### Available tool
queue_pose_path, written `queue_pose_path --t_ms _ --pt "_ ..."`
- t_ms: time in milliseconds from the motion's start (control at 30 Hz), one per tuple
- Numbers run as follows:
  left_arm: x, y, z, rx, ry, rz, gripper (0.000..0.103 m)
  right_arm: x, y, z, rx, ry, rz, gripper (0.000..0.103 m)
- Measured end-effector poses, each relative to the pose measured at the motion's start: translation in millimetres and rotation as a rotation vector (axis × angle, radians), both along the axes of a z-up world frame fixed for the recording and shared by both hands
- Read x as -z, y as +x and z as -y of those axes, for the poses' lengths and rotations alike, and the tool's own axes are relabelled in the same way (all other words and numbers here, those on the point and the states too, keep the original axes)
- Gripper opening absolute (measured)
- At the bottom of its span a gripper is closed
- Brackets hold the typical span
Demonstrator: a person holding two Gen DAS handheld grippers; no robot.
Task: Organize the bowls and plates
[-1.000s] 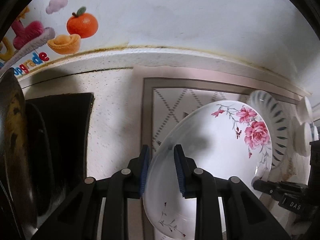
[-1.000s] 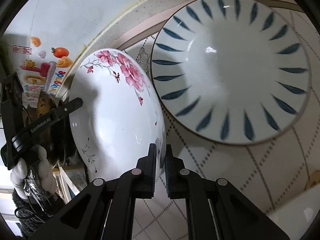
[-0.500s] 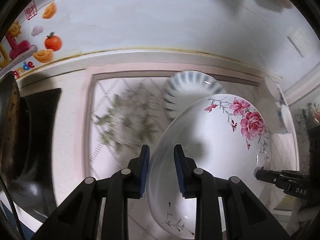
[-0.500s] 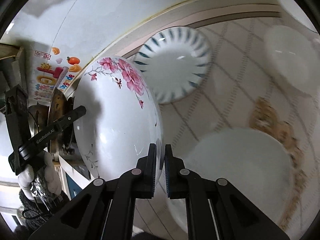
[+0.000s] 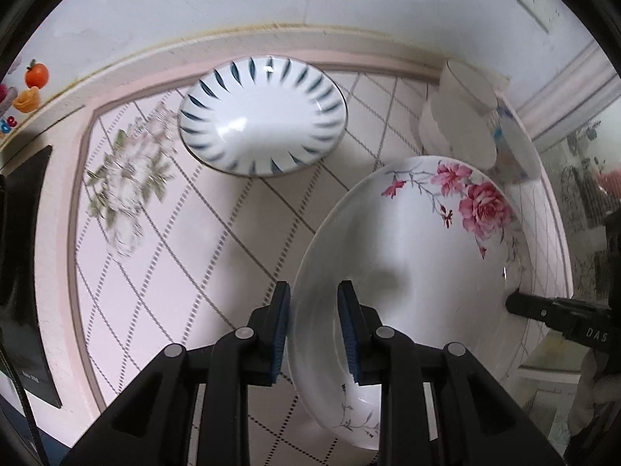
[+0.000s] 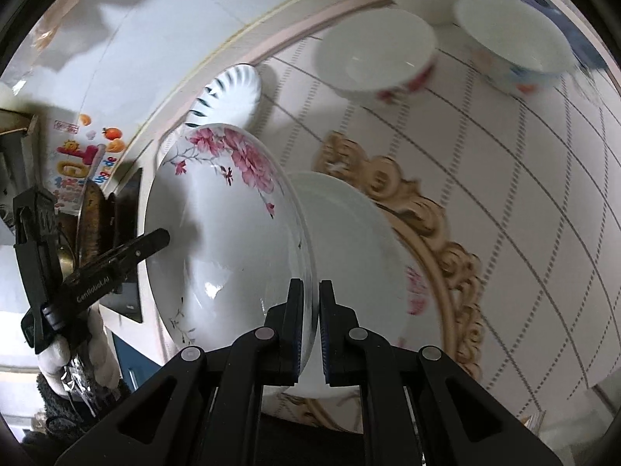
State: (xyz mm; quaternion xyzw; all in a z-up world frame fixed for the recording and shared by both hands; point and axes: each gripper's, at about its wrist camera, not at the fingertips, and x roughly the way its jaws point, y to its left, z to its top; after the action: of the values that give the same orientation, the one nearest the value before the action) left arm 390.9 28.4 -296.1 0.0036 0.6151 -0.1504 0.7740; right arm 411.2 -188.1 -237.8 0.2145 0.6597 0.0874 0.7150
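Glossy glazed ceramic rose plate (image 5: pixel 419 256); matt black plastic fingers (image 5: pixel 351 330).

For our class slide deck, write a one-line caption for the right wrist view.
Both grippers' jaws clamp a rose-patterned plate by opposite rims above a plain white plate on the tiled table.

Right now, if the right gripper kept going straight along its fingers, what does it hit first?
Likely the plain white plate lying on the tablecloth, just beyond the fingertips. The right gripper is clamped on the rim of the rose plate and points steeply down at it. Depth is unclear in this fisheye.
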Motion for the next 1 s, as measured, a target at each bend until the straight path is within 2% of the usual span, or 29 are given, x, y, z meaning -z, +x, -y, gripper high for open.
queue_pose_path --t_ms 233,467,1000 --pt "20 -12 16 0.016 0.036 -0.035 0.022 20 -15 22 0.030 -0.004 -0.019 0.009" --pt "34 -17 25 0.018 0.066 -0.049 0.022 32 -17 24 0.033 -0.015 -0.025 0.009" --pt "43 -19 43 0.032 0.122 -0.046 0.022 47 -18 26 0.032 -0.021 -0.027 0.009"
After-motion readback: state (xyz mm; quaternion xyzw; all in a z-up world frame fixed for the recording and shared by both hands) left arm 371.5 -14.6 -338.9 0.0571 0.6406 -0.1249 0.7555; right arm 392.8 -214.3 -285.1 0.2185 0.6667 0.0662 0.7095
